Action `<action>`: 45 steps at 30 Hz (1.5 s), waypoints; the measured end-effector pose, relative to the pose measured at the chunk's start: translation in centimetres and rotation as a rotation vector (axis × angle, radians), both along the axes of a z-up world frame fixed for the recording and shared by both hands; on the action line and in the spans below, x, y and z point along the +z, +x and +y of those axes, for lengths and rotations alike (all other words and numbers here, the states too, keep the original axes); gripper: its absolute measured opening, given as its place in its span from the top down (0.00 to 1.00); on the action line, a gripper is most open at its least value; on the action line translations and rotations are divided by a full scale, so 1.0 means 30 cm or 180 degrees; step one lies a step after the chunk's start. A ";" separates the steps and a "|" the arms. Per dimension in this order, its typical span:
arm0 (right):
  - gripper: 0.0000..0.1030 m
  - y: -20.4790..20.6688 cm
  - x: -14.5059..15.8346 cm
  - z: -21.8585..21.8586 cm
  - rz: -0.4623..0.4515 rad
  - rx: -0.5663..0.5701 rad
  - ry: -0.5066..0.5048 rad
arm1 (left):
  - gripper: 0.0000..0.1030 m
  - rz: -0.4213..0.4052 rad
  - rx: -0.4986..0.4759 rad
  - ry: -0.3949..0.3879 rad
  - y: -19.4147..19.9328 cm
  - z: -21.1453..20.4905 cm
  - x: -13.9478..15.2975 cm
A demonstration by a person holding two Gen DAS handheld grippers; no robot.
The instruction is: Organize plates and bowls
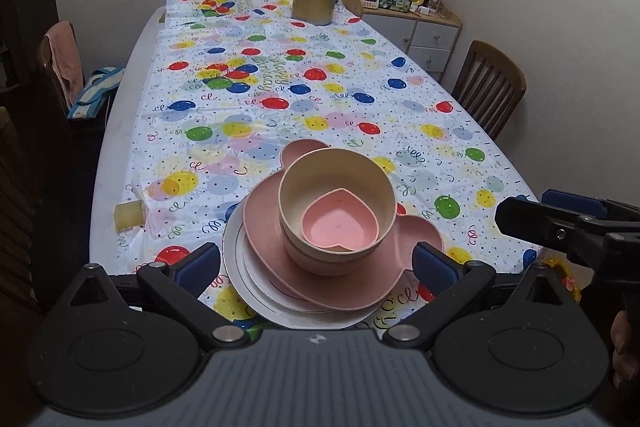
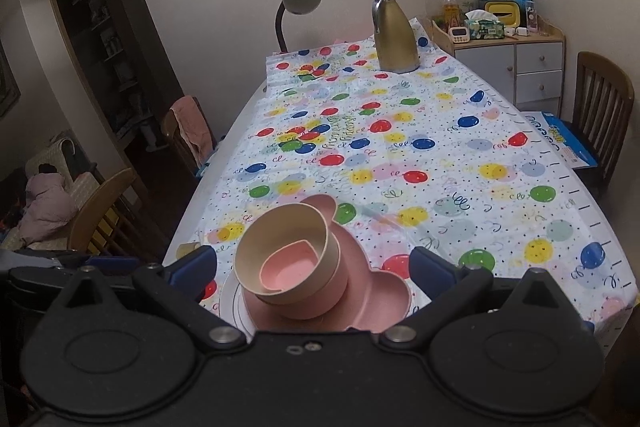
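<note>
Both the left gripper (image 1: 316,263) and right gripper (image 2: 314,267) stand wide open, fingers empty, near the stacked pink heart-shaped bowl (image 1: 340,225), cream round bowl (image 1: 336,171) and pink bear-shaped plate (image 1: 264,223).

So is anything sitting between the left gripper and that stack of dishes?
Nothing visible. The left gripper is open, its fingers either side of the stack's near edge: white plate, pink plate, cream bowl, heart-shaped bowl. The right gripper is off to the side.

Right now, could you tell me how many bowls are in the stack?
3: a pink heart bowl inside a cream bowl, which sits in a pink bowl on the plates. More could be hidden.
</note>
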State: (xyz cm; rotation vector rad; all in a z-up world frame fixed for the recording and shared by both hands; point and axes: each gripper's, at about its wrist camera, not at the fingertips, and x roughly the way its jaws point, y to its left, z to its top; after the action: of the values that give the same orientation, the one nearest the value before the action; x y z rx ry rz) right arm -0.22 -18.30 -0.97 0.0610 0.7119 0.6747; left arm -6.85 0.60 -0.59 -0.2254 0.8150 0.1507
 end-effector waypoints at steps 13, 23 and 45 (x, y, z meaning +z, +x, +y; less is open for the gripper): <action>0.00 -0.044 0.011 -0.024 -0.0006 -0.0013 0.0034 | 0.00 -0.0072 0.0037 -0.0007 -0.012 -0.026 0.015; 0.00 -0.024 0.006 -0.042 0.0101 -0.0073 0.0067 | 0.00 -0.0066 0.0045 -0.0025 -0.014 -0.032 0.020; 0.00 -0.011 0.001 -0.012 0.0179 -0.0030 0.0026 | 0.00 0.0007 0.0053 -0.0106 -0.004 -0.008 -0.002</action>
State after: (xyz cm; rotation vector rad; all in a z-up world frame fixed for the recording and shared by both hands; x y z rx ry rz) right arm -0.55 -18.67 -0.93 0.0913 0.7626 0.6689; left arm -6.97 0.34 -0.64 -0.2636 0.8184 0.1531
